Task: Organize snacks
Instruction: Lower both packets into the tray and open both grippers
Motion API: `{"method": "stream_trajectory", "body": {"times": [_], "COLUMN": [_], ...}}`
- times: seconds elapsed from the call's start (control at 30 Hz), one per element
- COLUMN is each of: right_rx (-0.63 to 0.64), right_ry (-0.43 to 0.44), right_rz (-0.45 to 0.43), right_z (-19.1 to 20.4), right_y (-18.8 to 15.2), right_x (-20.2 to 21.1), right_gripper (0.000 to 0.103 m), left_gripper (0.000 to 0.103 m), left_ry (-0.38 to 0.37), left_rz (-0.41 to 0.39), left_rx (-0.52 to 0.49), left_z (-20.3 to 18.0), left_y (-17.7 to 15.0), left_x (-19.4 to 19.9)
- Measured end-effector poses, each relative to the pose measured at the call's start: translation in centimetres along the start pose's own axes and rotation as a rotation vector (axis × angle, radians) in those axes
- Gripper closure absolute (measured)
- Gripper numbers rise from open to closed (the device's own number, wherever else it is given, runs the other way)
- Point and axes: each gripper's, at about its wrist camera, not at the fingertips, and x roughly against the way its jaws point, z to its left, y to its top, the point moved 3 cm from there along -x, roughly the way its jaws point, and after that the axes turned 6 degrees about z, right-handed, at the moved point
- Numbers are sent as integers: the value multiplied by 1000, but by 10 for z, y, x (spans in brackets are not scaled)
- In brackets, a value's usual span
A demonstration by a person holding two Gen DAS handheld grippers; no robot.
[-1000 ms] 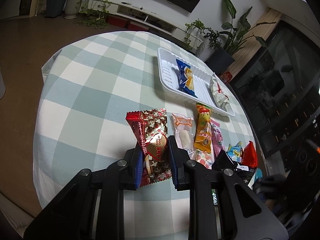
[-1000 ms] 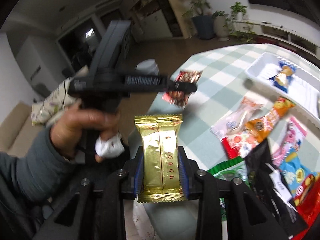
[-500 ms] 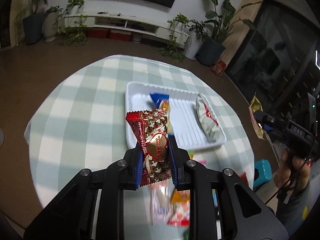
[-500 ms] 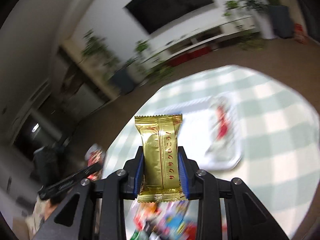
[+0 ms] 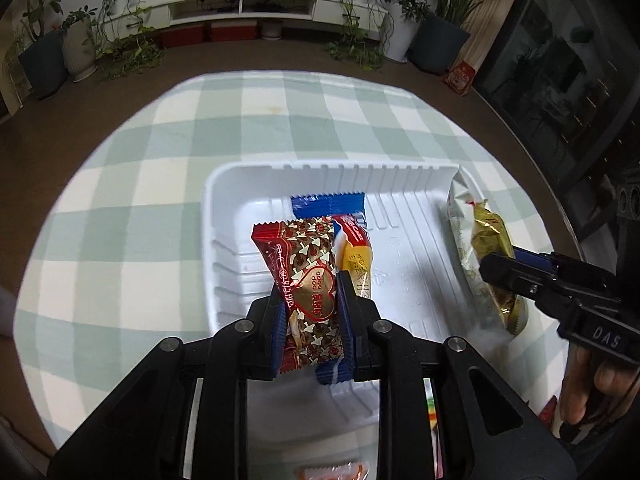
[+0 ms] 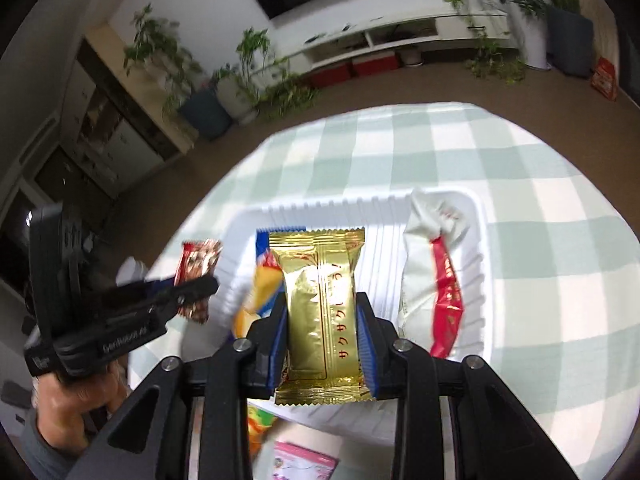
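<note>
Both hand-held grippers have swung from the loose snacks to above the white tray [image 5: 248,176], the left hand-held gripper [image 5: 310,300] clamping a red packet [image 5: 302,276], the right hand-held gripper [image 6: 322,320] a gold packet [image 6: 318,300], ready for dropping below.

The right gripper [image 6: 324,316] clamps a gold wafer packet [image 6: 320,312] between its fingers [image 6: 366,320], above the white tray [image 6: 478,280]. Just right of them lies a white-and-red packet [image 6: 436,280]; left, the left gripper [image 6: 188,292] holds a red snack [image 6: 198,264].
</note>
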Motion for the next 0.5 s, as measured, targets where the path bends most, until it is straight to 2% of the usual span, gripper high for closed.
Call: {"method": "stream_trajectory", "body": {"times": [0.17,0.5], "right_rx": [17,51], "right_ry": [-53,-118], "right_rz": [29,77], "right_z": [-6,-12], "right_y": [-3,-9], "right_x": [-18,-44], "right_gripper": [69,69], "left_gripper": [82,82], "left_ry": [23,52], "left_rz": [24,62], "left_rx": [-13,-32], "left_z": [0,4], "left_y": [-6,-13], "left_x": [-25,-40]}}
